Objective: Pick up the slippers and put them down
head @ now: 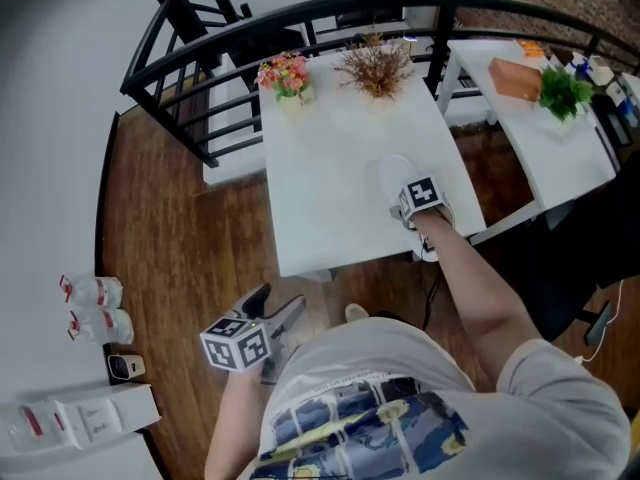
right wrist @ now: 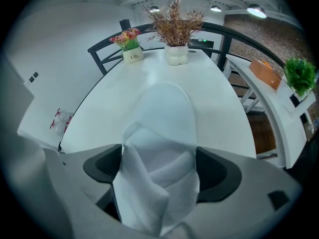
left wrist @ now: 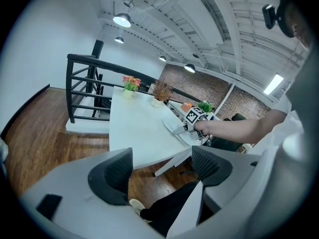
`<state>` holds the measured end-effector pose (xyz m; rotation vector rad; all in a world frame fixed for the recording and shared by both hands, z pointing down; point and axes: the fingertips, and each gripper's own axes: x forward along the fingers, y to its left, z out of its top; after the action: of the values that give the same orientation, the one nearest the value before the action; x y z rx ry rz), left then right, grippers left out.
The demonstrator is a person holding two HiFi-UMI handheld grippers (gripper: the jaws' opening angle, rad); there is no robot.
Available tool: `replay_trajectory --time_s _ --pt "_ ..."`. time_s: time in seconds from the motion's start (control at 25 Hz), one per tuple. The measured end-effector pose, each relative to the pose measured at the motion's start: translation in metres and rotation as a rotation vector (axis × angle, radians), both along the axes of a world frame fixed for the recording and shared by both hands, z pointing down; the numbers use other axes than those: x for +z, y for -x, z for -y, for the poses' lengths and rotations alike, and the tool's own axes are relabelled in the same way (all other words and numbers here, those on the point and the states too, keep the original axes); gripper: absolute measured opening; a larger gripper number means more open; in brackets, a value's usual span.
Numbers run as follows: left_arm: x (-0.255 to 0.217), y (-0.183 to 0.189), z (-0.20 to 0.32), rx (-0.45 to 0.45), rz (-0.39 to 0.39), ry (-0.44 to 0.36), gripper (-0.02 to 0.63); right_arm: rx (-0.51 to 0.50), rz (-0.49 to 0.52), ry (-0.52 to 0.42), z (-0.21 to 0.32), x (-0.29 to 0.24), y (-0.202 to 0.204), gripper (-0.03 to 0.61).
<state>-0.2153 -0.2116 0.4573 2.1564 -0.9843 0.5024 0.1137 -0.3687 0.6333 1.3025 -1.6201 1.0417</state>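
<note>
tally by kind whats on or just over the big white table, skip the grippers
slipper: 1
potted plants: 2, the pink flowers and the dried sprigs
total: 3

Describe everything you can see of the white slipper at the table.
The slipper is white and made of soft, thin fabric, like a disposable hotel slipper. It has a flat sole, a rounded toe and an upper band. The right tongs are shut on it across that band, which is crumpled between them. Its toe points away over the white table. Whether the sole touches the table cannot be told.
</note>
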Motion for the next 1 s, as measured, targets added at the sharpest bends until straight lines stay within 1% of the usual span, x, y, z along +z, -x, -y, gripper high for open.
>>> replay_trajectory --time_s 0.2,0.44,0.64,0.8,0.88,1.0 --pt "-0.007 0.000 -0.024 0.038 -0.001 -0.018 0.374 0.007 0.018 -0.043 -0.022 -0.021 0.004 0.462" --pt "-0.012 0.024 -0.076 0.061 0.010 -0.031 0.374 0.006 0.035 -0.105 -0.068 -0.053 0.027 0.462" --pt "-0.012 0.049 -0.128 0.082 0.005 -0.032 0.374 0.007 0.027 -0.151 -0.119 -0.084 0.052 0.462" --pt "0.000 0.063 -0.177 0.115 -0.002 -0.013 0.374 0.013 0.022 -0.173 -0.171 -0.100 0.070 0.462" --pt "0.011 0.066 -0.198 0.131 -0.004 0.005 0.374 0.012 0.016 -0.184 -0.196 -0.103 0.072 0.462" --pt "0.025 0.066 -0.224 0.148 -0.007 0.034 0.374 0.023 0.010 -0.173 -0.235 -0.098 0.069 0.462"
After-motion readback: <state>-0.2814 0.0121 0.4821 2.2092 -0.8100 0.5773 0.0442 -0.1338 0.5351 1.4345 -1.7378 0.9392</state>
